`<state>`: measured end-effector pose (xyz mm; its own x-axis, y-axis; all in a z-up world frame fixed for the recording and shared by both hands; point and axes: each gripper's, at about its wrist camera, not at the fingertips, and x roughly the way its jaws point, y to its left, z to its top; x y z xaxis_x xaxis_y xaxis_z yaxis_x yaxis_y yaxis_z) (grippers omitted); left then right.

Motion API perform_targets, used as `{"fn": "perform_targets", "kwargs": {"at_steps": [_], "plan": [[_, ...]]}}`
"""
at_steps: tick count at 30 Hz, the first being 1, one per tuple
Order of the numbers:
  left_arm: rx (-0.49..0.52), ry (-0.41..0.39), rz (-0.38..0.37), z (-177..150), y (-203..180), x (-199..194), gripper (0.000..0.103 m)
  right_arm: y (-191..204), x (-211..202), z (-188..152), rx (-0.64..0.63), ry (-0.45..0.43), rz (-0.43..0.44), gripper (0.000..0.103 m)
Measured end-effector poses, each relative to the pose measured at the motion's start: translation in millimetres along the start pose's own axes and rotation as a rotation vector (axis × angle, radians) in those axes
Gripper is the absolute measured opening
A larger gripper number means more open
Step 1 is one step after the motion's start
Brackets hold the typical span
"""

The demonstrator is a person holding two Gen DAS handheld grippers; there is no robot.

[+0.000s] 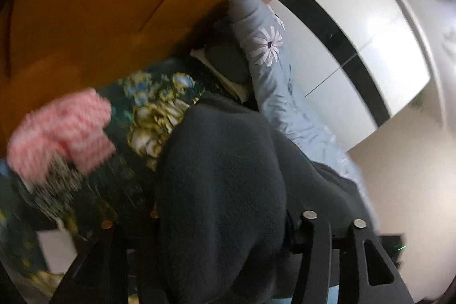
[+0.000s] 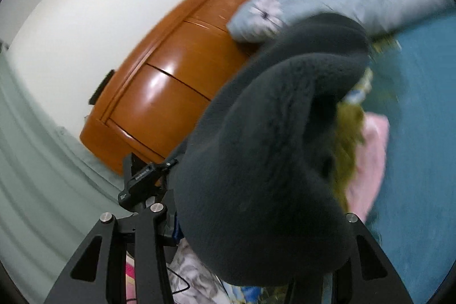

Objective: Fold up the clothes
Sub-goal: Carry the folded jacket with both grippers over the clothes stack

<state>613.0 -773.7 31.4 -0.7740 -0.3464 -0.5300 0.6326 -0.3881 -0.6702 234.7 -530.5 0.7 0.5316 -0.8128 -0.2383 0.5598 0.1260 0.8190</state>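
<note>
A dark grey fleece garment (image 1: 222, 190) fills the lower middle of the left wrist view and drapes over my left gripper (image 1: 225, 221), which is shut on it; its fingertips are hidden under the cloth. In the right wrist view the same fleece (image 2: 265, 161) bulges over my right gripper (image 2: 256, 218), which is also shut on it, held up in the air. Both views are blurred by motion.
An orange wooden headboard (image 2: 176, 81) stands behind a bed with a teal floral cover (image 1: 154, 104). A pale blue flowered quilt (image 1: 270, 61) lies by the headboard. A pink checked cloth (image 1: 59, 130) lies on the bed, also in the right wrist view (image 2: 370, 161).
</note>
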Motion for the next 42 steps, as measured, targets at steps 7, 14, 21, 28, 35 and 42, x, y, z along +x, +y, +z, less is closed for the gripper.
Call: {"fn": "perform_targets", "kwargs": {"at_steps": [7,14,21,28,35,42], "plan": [[-0.017,-0.014,0.105,-15.1,8.6,-4.6,0.083,-21.3,9.4,-10.1,0.035,0.021,-0.023,0.054],[-0.163,-0.114,0.109,-13.6,9.6,-42.1,0.087,-15.1,3.1,9.9,0.033,0.043,-0.059,0.062],[-0.281,-0.194,0.129,-17.7,12.8,-78.2,0.090,-27.8,-26.0,23.9,0.094,-0.013,-0.124,0.072],[-0.034,-0.223,0.212,-31.6,-48.7,-97.8,0.091,-4.2,-97.1,42.3,-0.063,-0.150,-0.315,0.072],[0.229,-0.131,0.278,-44.1,-127.5,-37.6,0.097,81.7,-57.3,37.2,-0.370,-0.031,-0.284,0.079],[0.331,-0.040,0.345,-57.0,-135.3,31.0,0.103,70.6,18.9,15.8,-0.399,0.112,-0.281,0.079]]}}
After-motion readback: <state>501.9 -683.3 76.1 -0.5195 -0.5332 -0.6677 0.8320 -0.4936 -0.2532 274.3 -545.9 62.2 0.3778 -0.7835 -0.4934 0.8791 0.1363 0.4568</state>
